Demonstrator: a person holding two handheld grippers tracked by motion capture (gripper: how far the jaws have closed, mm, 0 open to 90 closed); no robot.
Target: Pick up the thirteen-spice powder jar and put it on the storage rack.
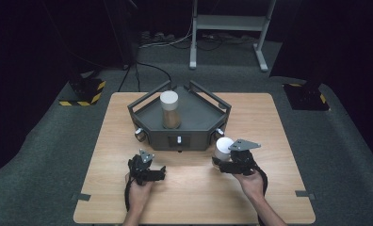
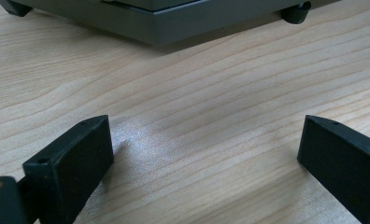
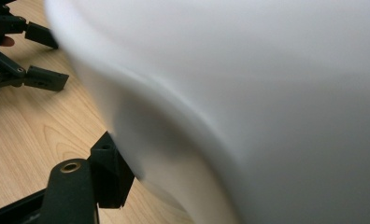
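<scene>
Nearest the person, the left claw (image 1: 162, 173) rests low on the tabletop (image 1: 269, 197), jaws spread wide with only bare wood between them — idle, by the look of it. The right claw (image 1: 218, 164) is clenched on a white-capped jar (image 1: 222, 148), its jaws around the jar's lower body; the right gripper view is close against that white surface, with one black pad pressed to it. The jar sits just in front of the dark tray (image 1: 142, 106), near its right front corner. Farther back, a second white-capped jar (image 1: 169, 109) stands upright inside the tray.

The step in hand looks like carrying the gripped jar to the tray. The next move calls for lifting it clear of the tray's front rail, then setting it down apart from the jar already there — kept upright throughout.
</scene>
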